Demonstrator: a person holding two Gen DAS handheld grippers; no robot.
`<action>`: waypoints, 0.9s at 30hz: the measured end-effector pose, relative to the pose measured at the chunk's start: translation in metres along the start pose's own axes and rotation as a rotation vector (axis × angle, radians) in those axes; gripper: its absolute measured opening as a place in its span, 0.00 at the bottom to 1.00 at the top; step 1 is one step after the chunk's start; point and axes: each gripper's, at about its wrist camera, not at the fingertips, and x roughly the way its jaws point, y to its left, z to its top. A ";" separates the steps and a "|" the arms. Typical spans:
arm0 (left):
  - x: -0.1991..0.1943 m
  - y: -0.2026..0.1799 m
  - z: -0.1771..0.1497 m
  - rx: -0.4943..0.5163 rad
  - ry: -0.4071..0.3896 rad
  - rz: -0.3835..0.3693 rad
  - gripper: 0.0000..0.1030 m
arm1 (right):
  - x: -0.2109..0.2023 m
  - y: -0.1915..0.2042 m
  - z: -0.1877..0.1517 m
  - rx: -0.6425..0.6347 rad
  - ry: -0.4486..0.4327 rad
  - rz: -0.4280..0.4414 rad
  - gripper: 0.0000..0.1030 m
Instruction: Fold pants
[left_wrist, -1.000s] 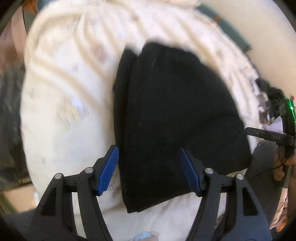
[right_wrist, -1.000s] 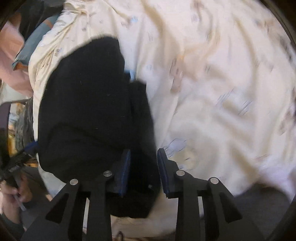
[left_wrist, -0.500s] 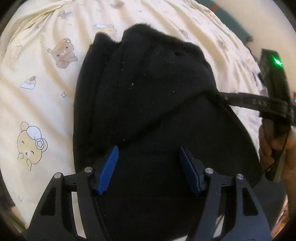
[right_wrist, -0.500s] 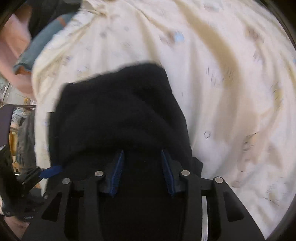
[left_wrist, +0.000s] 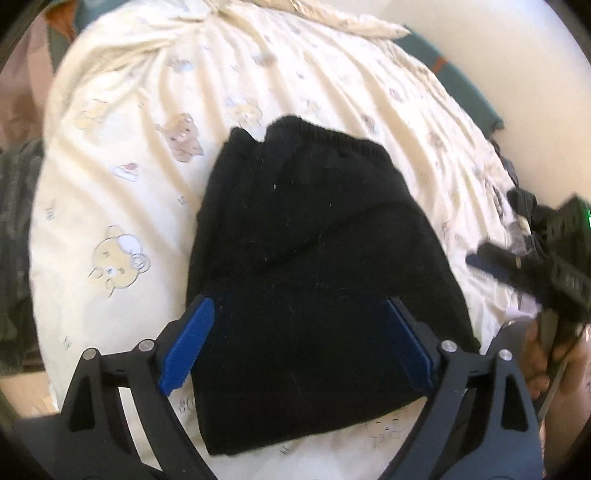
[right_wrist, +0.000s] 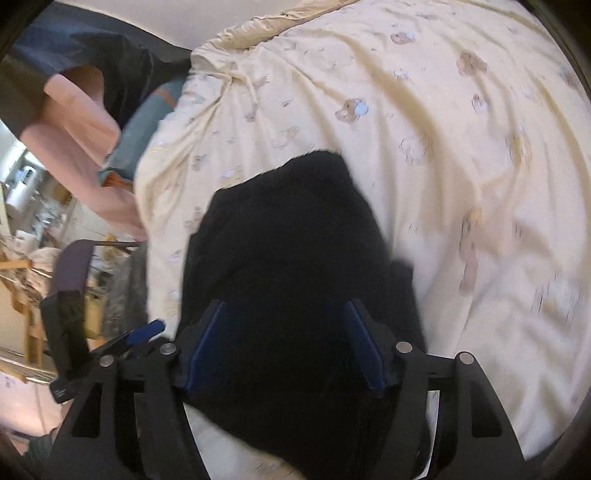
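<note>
I am viewing the pants (left_wrist: 314, 288) lying folded into a compact black bundle on the sheet (left_wrist: 140, 184), a cream cloth printed with small bears that is covering a bed. In the left wrist view, I am holding the left gripper (left_wrist: 299, 349) over the near part of the bundle; its jaws are opening and are standing spread wide, with the black cloth showing between the blue pads (left_wrist: 188, 345) but neither pad pressing on it. The folded edge with a ribbed band is lying at the far end of the bundle, and a thinner layer is sticking out along its left side. At the right edge of this view the right gripper (left_wrist: 517, 264) is showing side-on and blurred, with a hand (left_wrist: 539, 354) below it. In the right wrist view, I am holding the right gripper (right_wrist: 284, 347) above the same bundle; its jaws are opening too, with dark cloth seen between the pads (right_wrist: 362, 350), and I cannot tell whether the cloth is touching them. The left gripper (right_wrist: 144, 332) is showing at the lower left. A person's arm (right_wrist: 85, 122) in a dark sleeve is reaching along the bed's far left edge.
</note>
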 end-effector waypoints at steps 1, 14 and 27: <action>-0.004 -0.001 -0.002 -0.016 -0.011 0.002 0.87 | -0.004 0.002 -0.008 0.005 -0.006 0.009 0.66; -0.034 -0.013 -0.089 -0.354 -0.049 -0.067 0.88 | -0.030 0.004 -0.108 0.265 -0.026 0.266 0.85; -0.005 -0.002 -0.150 -0.506 0.033 -0.005 0.88 | 0.034 -0.002 -0.157 0.394 0.188 0.253 0.85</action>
